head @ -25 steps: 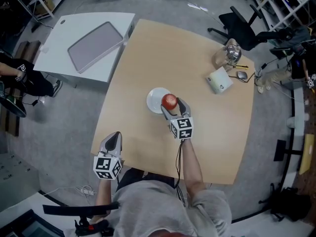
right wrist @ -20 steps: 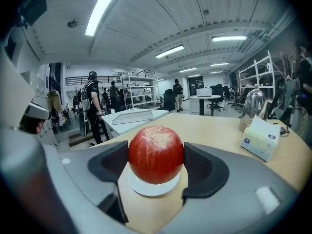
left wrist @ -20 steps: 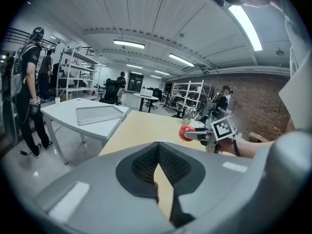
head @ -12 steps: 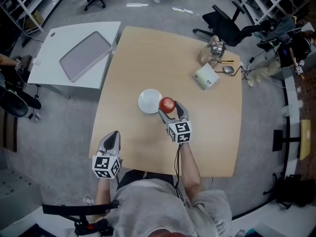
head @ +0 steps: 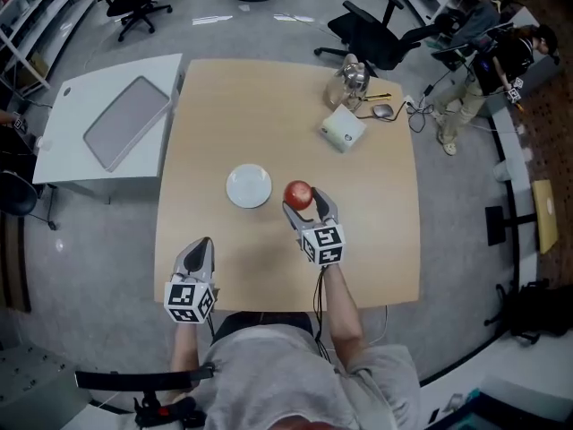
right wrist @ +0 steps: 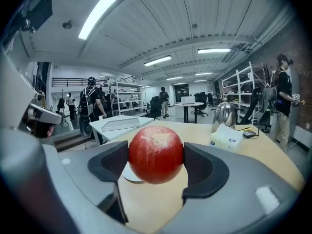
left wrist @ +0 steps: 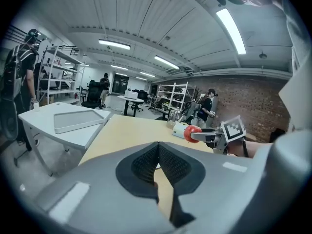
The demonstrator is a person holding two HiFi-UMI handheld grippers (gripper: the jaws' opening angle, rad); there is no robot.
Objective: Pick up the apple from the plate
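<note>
**Apple gripped in the right tongs, beside the plate**

A large workshop room with a grey floor, shelving and office chairs. Seen from above, a pale wooden worktop (head: 269, 97) fills the middle. A white side table (head: 63, 146) stands against its left edge and carries a flat grey tray (head: 125, 122).

The person stands at the near edge of the worktop. The right forearm (head: 338, 298) reaches forward over the wood. The right tongs (head: 305, 206) point away from the body, with their two dark pads pressed against opposite sides of a red apple (head: 298, 193). The view along these tongs shows the apple squarely between the pads and held in the air, clear of the wood.

The left tongs (head: 201, 247) sit at the near left edge of the worktop, also pointing forward. Their jaws are closed, pad tips meeting, with nothing between them.

A small round white plate (head: 248, 186) lies flat on the worktop, just left of the apple. The apple is off the plate and not touching it.

At the far right corner stand a shiny metal kettle (head: 349, 77) and, nearer, a small white box (head: 342, 128), both well apart from the plate.
</note>
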